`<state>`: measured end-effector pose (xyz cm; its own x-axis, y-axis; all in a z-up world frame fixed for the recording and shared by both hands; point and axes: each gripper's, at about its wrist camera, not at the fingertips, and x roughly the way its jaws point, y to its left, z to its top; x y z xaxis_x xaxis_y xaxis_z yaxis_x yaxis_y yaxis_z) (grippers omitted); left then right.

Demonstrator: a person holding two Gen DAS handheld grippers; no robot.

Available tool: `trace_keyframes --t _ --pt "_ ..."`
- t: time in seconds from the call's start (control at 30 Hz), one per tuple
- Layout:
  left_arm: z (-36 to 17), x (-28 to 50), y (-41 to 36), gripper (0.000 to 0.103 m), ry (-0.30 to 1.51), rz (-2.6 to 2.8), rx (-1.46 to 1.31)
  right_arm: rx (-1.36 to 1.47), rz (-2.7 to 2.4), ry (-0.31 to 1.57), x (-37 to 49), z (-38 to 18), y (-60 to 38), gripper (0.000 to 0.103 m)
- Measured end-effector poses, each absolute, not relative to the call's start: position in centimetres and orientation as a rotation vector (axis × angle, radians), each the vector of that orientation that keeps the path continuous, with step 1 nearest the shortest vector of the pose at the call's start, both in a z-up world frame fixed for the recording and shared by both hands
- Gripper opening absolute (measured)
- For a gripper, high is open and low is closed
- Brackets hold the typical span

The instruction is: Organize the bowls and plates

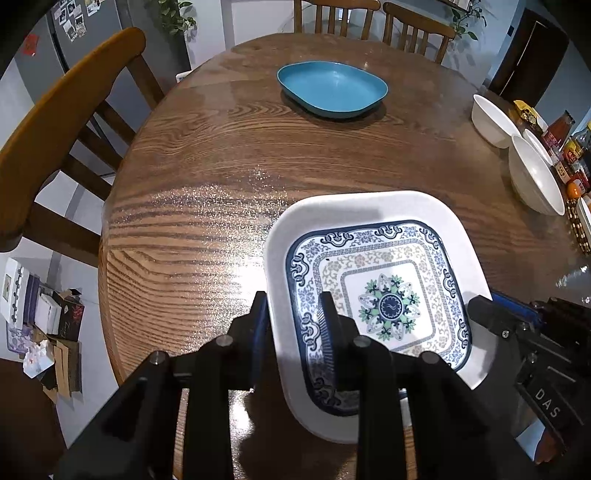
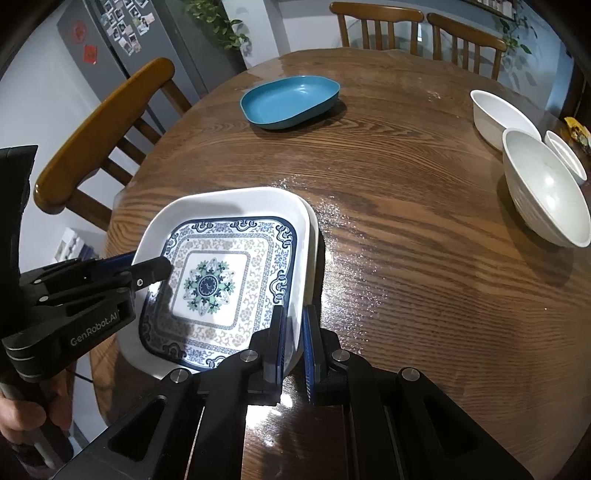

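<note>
A square white plate with a blue floral pattern (image 1: 388,295) sits at the near edge of the round wooden table (image 1: 221,166); in the right wrist view (image 2: 221,273) a second white plate shows beneath it. My left gripper (image 1: 295,314) is shut on the plate's left rim. My right gripper (image 2: 293,325) is shut on the plates' right rim, and shows in the left wrist view (image 1: 491,314). A blue oval dish (image 1: 332,88) lies at the far side, also in the right wrist view (image 2: 290,101). White bowls (image 2: 546,188) stand at the right.
Wooden chairs surround the table, one at the left (image 1: 66,110) and two at the far side (image 2: 417,29). Jars and packets (image 1: 565,147) crowd the right edge behind the bowls. A fridge (image 2: 122,44) stands at the back left.
</note>
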<state>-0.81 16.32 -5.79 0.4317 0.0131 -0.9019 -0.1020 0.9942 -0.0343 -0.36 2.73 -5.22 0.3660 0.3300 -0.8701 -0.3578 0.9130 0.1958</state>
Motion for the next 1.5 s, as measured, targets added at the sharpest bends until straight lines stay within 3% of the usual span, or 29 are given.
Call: trace_keyframes --t 0.2,0.27,0.57,0.63,0.73,0.8,1.1,1.17,1.5 --pt "-4.6 -1.1 15.8 0.028 1.079 0.085 -0.067 -0.023 0.451 1.101 -0.6 -4.8 2.5 0.009" --pt "-4.4 -1.2 15.8 0.039 1.074 0.092 -0.072 -0.023 0.453 1.093 -0.6 -4.6 2.5 0.009" --pt "-3.1 -1.9 15.6 0.061 1.046 0.111 -0.089 -0.007 0.494 1.038 -0.3 -2.5 1.8 0.01" --pt "-2.6 -2.2 15.6 0.07 1.039 0.116 -0.098 -0.004 0.503 1.031 -0.1 -2.2 1.7 0.018" --pt "-2.0 -2.7 15.5 0.075 1.026 0.13 -0.105 0.007 0.523 1.01 0.1 -1.4 1.3 0.036" --pt "-1.6 -3.0 15.4 0.078 1.024 0.14 -0.116 0.011 0.536 0.997 0.3 -1.0 1.2 0.04" --pt "-0.1 -3.9 14.4 0.088 1.018 0.199 -0.164 0.005 0.614 0.96 1.3 1.2 0.7 0.043" --pt "0.3 -3.9 13.9 0.1 1.012 0.204 -0.185 0.001 0.618 0.948 1.5 1.7 0.3 0.043" --pt "3.8 -2.9 8.3 0.102 0.935 0.128 -0.239 0.01 0.567 0.902 3.4 4.5 -4.4 0.043"
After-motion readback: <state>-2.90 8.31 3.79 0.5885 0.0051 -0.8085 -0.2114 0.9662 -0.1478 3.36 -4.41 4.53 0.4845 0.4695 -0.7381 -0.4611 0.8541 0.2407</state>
